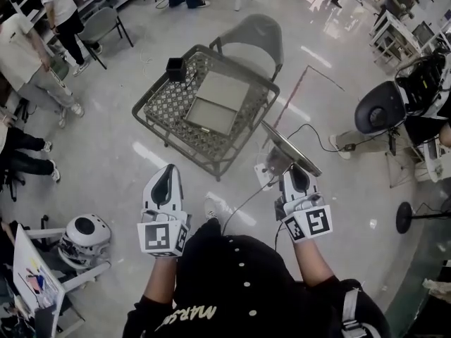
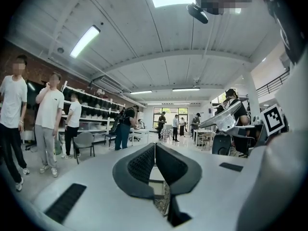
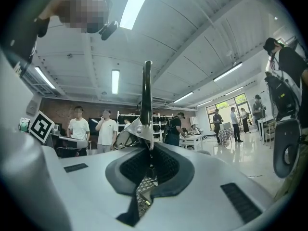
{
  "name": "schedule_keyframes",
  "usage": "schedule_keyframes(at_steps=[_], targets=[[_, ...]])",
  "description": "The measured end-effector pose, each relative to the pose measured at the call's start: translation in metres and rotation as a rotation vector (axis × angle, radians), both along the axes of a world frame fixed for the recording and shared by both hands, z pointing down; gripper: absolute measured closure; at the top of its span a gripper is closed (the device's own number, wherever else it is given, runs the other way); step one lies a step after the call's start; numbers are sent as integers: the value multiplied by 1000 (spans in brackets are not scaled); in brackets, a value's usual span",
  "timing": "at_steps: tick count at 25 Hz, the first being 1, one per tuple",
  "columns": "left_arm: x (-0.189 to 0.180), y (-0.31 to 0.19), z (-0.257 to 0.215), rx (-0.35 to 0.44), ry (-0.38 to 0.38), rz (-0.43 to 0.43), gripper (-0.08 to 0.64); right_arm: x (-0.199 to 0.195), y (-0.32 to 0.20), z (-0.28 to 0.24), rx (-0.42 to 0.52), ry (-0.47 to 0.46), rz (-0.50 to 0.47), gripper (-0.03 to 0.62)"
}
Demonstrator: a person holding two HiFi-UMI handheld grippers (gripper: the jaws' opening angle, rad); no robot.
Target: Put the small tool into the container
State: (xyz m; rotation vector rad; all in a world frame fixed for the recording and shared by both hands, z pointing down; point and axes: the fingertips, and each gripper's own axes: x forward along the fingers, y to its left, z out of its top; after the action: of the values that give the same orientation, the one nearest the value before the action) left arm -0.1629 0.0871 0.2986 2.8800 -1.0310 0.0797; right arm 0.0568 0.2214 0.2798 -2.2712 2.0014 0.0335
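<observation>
My right gripper (image 1: 290, 169) is shut on a flat metal trowel-like tool (image 1: 289, 150), whose blade sticks out ahead of the jaws, up and to the left in the head view. In the right gripper view the blade (image 3: 147, 97) stands edge-on above the pads (image 3: 166, 165). My left gripper (image 1: 167, 171) is shut with nothing in it, its pads (image 2: 139, 162) meeting. Both are held over the floor, short of a small table (image 1: 165, 108) with a patterned cover. On it lie a flat grey tray (image 1: 220, 103) and a small black cup (image 1: 175, 69).
A grey chair (image 1: 257, 41) stands behind the table. A black office chair (image 1: 380, 108) and a cable (image 1: 317, 143) are at the right. A white helmet-like object (image 1: 84, 234) sits on a frame at lower left. People stand at the far left.
</observation>
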Motion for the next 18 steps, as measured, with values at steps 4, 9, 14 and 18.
schedule_keyframes(at_steps=[4, 9, 14, 18], targets=[[10, -30, -2, -3, -1, -1, 529, 10, -30, -3, 2, -1, -1, 571], [23, -70, -7, -4, 8, 12, 529, 22, -68, -10, 2, 7, 9, 571], [36, -109, -8, 5, 14, 34, 531, 33, -104, -11, 7, 14, 27, 571], [45, -138, -7, -1, 16, 54, 529, 38, -132, -11, 2, 15, 42, 571]])
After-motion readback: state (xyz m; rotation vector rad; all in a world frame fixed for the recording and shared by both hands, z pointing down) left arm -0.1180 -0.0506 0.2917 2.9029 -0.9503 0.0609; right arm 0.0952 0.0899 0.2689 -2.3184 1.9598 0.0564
